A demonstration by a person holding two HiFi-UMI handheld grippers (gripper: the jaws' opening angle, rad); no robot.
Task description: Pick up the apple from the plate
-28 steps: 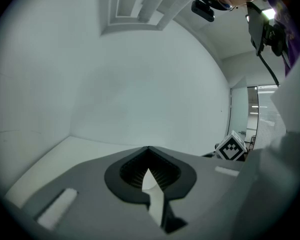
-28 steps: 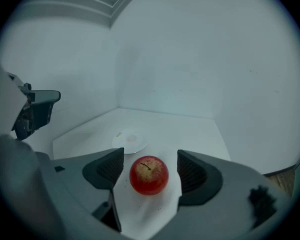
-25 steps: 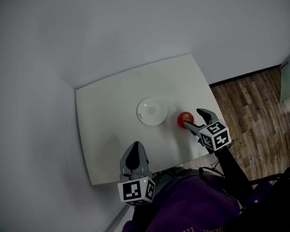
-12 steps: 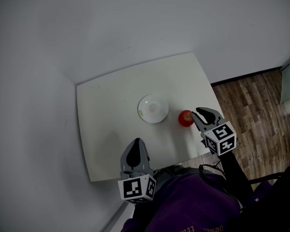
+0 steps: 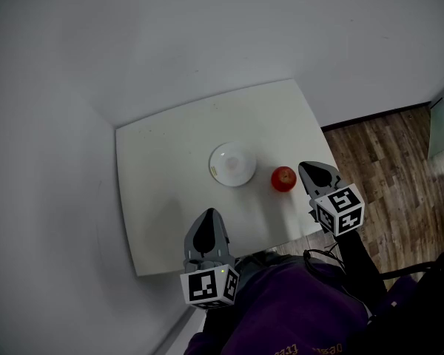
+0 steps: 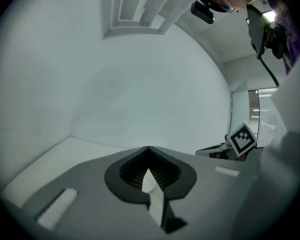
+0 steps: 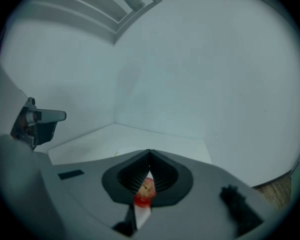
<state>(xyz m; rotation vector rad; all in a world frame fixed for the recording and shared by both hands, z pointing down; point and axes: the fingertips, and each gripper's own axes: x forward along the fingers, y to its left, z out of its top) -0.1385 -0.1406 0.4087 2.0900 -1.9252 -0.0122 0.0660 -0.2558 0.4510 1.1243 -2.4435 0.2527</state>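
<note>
We record: dim, even, bluish light; faint shadows; gripper views bent round, black corners; blur nearest the lens behind left claw [image 6: 149, 153].

Nothing legible (the orange print [image 5: 311, 348] on the purple garment [image 5: 296, 309] is too blurred).

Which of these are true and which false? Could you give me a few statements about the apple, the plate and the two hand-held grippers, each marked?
1. The apple lies on the plate. False: it sits on the white table, to the right of the plate.
2. The plate has nothing on it. True.
3. The right gripper holds the apple. False: its jaws have just closed with nothing between them, and the apple lies just beyond its tip.
4. The left gripper has its jaws together and holds nothing. True.
</note>
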